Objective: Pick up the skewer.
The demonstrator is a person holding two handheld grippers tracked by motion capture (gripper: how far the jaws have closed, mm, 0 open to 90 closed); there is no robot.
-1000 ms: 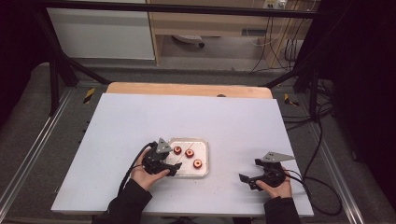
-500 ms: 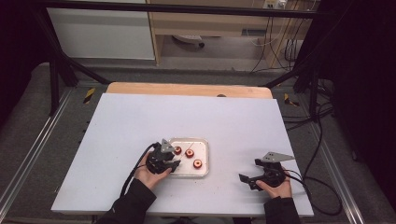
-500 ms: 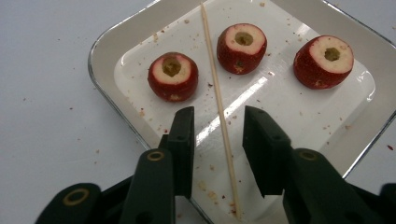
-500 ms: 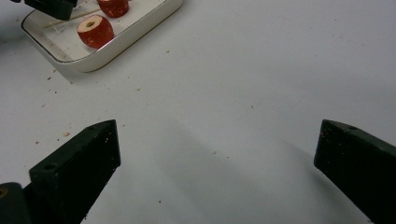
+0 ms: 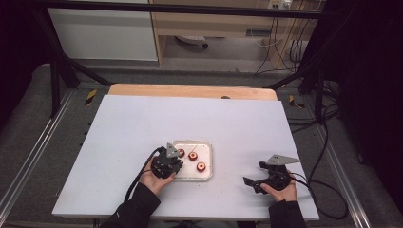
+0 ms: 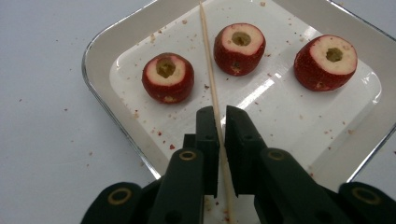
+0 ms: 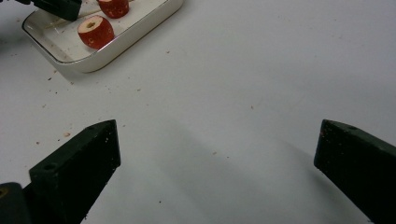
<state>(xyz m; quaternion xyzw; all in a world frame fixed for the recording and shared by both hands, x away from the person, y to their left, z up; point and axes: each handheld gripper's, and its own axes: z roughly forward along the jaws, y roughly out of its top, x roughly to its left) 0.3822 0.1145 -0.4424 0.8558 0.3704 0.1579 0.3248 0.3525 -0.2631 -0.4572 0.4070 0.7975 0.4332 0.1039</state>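
One white table (image 5: 142, 123) | left gripper (image 6: 220, 122) clamps skewer (image 6: 208, 70) | right gripper (image 7: 219, 154) fingers apart

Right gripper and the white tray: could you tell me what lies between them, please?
Bare table with scattered red crumbs, seen in the right gripper view between the right gripper and tray.

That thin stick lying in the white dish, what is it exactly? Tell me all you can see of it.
The stick looks like a thin, pale wooden skewer, straight and plain. It slants across the white dish, passing between two of the three cored red fruit pieces without clearly touching them. Its near end sits between the nearly closed jaws of the left gripper, which appear to pinch it. Its far end reaches the dish's far rim. Red crumbs are scattered around it.
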